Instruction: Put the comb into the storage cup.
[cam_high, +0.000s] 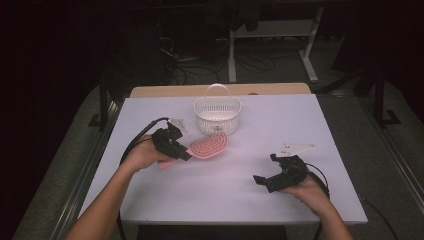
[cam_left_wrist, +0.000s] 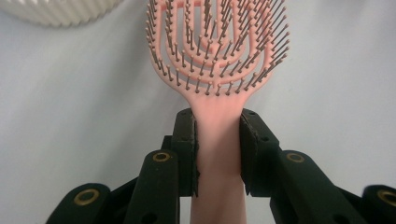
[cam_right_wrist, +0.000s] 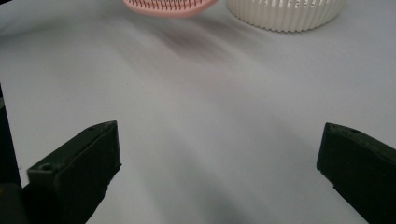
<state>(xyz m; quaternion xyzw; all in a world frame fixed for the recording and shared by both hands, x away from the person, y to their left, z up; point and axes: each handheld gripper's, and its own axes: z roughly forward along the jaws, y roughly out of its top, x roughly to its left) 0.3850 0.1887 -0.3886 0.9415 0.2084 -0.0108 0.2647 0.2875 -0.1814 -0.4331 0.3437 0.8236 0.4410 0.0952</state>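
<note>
A pink hairbrush (cam_high: 209, 145) with dark bristles hangs just above the white table (cam_high: 225, 195), its head pointing toward a white slatted basket (cam_high: 217, 114). My left gripper (cam_high: 182, 152) is shut on the brush's handle (cam_left_wrist: 218, 154); in the left gripper view both black pads press its sides and the bristled head (cam_left_wrist: 217, 44) fills the top. My right gripper (cam_high: 266, 172) rests low at the table's right, open, with nothing between its jaws. In the right gripper view the brush head (cam_right_wrist: 168, 6) and the basket (cam_right_wrist: 285, 13) sit at the top edge.
The basket has a hoop handle and stands at the table's far middle, just beyond the brush. A wooden strip (cam_high: 165, 91) runs along the far edge. Beyond it are table legs and cables on a dark floor (cam_high: 260, 55).
</note>
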